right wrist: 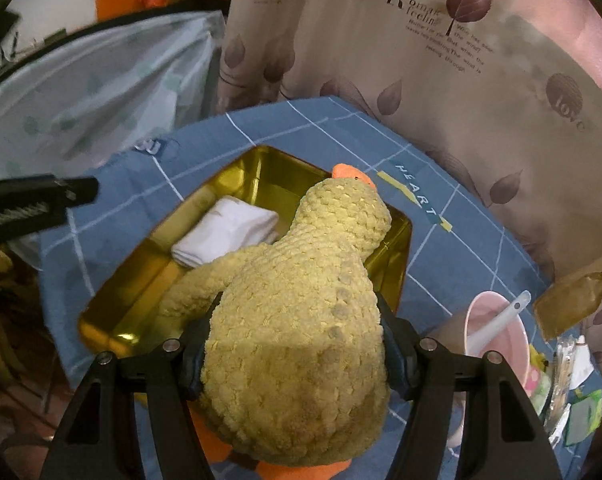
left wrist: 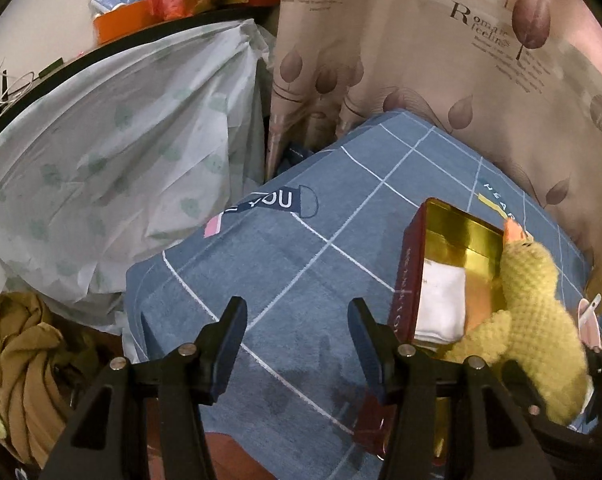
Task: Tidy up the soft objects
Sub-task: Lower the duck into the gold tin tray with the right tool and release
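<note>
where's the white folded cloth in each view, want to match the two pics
Left wrist: cloth at lower right, inside the gold tin, just left of the duck.
Right wrist: cloth left of centre, in the tin, above the duck's wing.
Shared landmark: the duck's orange beak at the tin's far edge.

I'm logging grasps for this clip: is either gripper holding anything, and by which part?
The right gripper is shut on the yellow plush duck, clamping its fat lower body from both sides. The left gripper is open and holds nothing.
</note>
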Demonstrator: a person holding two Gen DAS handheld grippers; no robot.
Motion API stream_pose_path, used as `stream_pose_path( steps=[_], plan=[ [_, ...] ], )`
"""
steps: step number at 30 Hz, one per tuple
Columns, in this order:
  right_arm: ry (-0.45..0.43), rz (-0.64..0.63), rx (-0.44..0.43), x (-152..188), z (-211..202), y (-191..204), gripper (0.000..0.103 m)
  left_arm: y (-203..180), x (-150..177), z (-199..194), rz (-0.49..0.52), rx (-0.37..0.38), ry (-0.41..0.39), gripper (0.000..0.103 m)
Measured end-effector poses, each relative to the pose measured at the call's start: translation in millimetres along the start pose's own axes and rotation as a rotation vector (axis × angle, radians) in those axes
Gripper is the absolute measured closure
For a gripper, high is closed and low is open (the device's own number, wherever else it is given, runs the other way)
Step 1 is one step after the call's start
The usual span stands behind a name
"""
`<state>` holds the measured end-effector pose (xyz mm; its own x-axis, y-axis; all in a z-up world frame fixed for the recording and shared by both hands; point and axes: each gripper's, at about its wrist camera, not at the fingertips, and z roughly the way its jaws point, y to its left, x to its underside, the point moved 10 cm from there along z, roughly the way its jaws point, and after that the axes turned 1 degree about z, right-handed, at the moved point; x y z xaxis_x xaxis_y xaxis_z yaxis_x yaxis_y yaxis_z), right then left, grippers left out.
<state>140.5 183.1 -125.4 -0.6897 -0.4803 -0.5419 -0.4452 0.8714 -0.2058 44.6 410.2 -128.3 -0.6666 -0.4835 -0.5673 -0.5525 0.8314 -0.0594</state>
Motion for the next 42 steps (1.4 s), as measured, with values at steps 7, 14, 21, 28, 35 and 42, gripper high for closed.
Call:
stream_pose_path(
  steps=[7,14,21,28,35,42],
  plan=[
    [0.033,-0.014,0.090,4.6,18.2,-6.6,0.039,-2.0,1.4,1.6,0.004,0.010,0.004,0.049],
    [0.081,0.031,0.071,10.6,30.7,-1.3,0.038,-3.3,2.8,1.0,0.003,0.008,0.008,0.049],
    [0.099,0.071,0.027,16.5,36.0,2.8,0.033,-3.0,2.6,1.5,0.005,0.009,0.007,0.049],
    [0.050,0.042,0.040,7.2,12.3,4.4,0.014,-2.1,3.5,1.7,0.003,0.003,0.010,0.049],
    [-0.067,0.034,0.039,-1.6,-43.8,-8.9,0.011,-3.0,-0.1,-3.3,0.022,-0.022,-0.011,0.049],
    [-0.104,0.091,0.057,20.9,-78.5,-60.3,0.011,-12.6,-2.2,-14.3,0.082,-0.054,-0.051,0.049]
  ],
)
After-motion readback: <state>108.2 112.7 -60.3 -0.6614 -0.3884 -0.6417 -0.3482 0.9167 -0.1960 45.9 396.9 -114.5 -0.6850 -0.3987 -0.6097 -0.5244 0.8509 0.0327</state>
